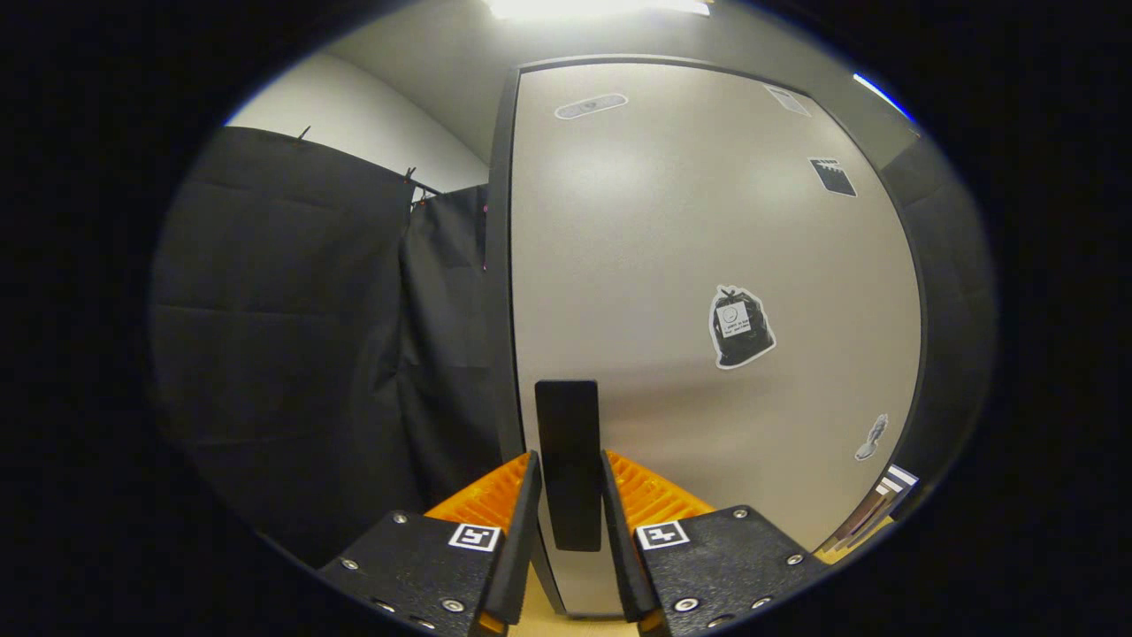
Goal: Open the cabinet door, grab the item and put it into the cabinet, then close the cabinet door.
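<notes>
A pale grey cabinet door [707, 265] with a dark frame stands right in front of me, bearing several stickers. Its flat black handle [567, 425] runs upright near the door's left edge. My gripper [569, 478] has one finger on each side of the handle's lower part, and both fingers press against it. The door looks closed or nearly so against its frame; I cannot tell which. The handle's lowest end sits down between the fingers.
Black cloth [292, 336] hangs to the left of the cabinet, with a white wall above it. A dark panel [946, 292] borders the door's right side. A strip of light wooden surface [849, 540] shows beneath the door's lower right corner.
</notes>
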Tool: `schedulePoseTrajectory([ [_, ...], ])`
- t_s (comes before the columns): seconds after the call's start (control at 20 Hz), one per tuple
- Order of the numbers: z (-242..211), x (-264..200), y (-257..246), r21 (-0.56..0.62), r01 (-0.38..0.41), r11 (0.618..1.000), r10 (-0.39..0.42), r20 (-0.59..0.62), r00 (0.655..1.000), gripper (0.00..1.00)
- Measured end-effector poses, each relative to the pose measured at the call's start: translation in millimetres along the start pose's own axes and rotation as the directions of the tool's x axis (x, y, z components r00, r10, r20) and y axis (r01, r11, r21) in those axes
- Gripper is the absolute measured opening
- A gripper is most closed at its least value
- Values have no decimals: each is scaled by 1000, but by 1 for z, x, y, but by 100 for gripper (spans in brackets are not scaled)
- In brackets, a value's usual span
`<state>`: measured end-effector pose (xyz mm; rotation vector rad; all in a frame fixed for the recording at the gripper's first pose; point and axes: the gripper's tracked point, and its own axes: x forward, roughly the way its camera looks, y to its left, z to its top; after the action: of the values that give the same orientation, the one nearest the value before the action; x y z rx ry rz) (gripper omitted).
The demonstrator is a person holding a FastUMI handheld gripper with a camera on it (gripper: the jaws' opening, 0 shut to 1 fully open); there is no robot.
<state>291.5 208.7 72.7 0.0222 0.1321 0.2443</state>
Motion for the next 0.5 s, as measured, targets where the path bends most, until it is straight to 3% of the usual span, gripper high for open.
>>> schedulePoseTrajectory([
  [0.2, 0, 0, 0, -19, -11, 1000, 10, -25, 1000, 25],
  [0.5, 0, -18, 1, -3, -55, 998, 55, -60, 997, 24],
])
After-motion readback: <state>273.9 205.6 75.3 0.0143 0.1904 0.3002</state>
